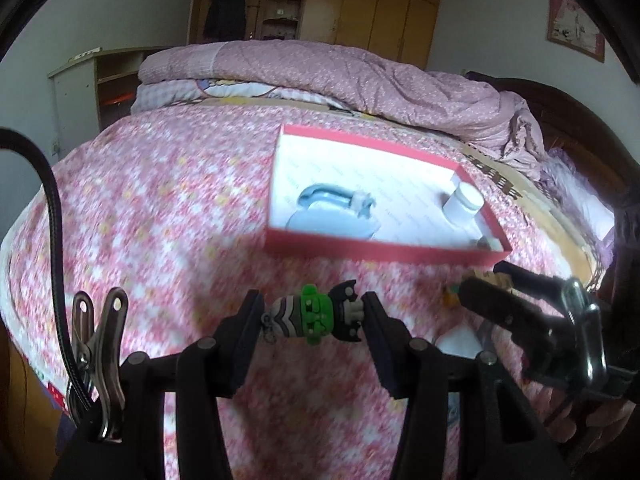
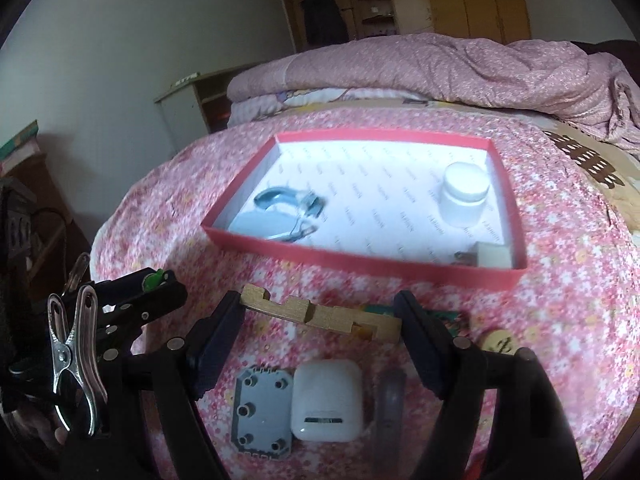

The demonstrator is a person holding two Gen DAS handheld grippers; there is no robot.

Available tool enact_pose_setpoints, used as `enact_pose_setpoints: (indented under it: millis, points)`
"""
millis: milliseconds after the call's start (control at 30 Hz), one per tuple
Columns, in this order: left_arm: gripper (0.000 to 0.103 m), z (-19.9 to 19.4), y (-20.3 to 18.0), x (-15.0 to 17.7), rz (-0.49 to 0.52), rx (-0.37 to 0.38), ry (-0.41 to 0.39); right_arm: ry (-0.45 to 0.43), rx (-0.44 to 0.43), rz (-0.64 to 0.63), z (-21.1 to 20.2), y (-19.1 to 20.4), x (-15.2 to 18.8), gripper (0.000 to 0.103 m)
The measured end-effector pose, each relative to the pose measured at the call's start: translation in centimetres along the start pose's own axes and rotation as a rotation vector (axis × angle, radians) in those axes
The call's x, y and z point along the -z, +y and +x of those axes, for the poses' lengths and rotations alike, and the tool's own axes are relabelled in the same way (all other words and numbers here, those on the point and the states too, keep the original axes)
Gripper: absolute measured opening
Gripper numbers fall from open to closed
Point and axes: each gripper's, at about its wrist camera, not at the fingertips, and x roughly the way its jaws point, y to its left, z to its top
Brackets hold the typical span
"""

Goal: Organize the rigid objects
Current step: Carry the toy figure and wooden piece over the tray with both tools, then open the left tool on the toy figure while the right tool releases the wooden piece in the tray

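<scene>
Your left gripper (image 1: 312,316) angles down over the floral bedspread (image 1: 168,208), clamped narrowly on a green-and-grey toy figure (image 1: 316,316). Your right gripper (image 2: 320,316) tilts likewise, its pads pressing the ends of a notched wooden block (image 2: 320,314). The red box (image 2: 360,258) lies just ahead, its middle floor bare.

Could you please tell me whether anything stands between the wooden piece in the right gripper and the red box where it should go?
Nothing visible does: between the wooden piece and the red box lies only bare bedspread.
</scene>
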Motion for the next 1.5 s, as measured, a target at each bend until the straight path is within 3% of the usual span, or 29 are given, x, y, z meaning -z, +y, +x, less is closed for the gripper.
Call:
enact_pose_setpoints:
  millis: [267,767,1267,1500]
  points:
    - [0.053,1.6,-1.1,-4.6,0.017,-0.010,-0.025,-0.004,-0.016,0.035,0.7,-2.2,-3.5,0.078]
    - [0.053,8.6,-2.6,-10.5,0.056,-0.016,0.025,-0.041,0.142,-0.024,3.6,-6.5,-9.9,0.078]
    - [0.054,14.7,-4.7,-11.4,0.110,-0.042,0.068,0.043,0.214,-0.057,9.0,-9.0,-12.0,0.078]
    - [0.066,14.8,-4.9,-11.5,0.131,-0.063,0.051,0.069,0.206,-0.057,9.9,-9.2,-11.8,0.078]
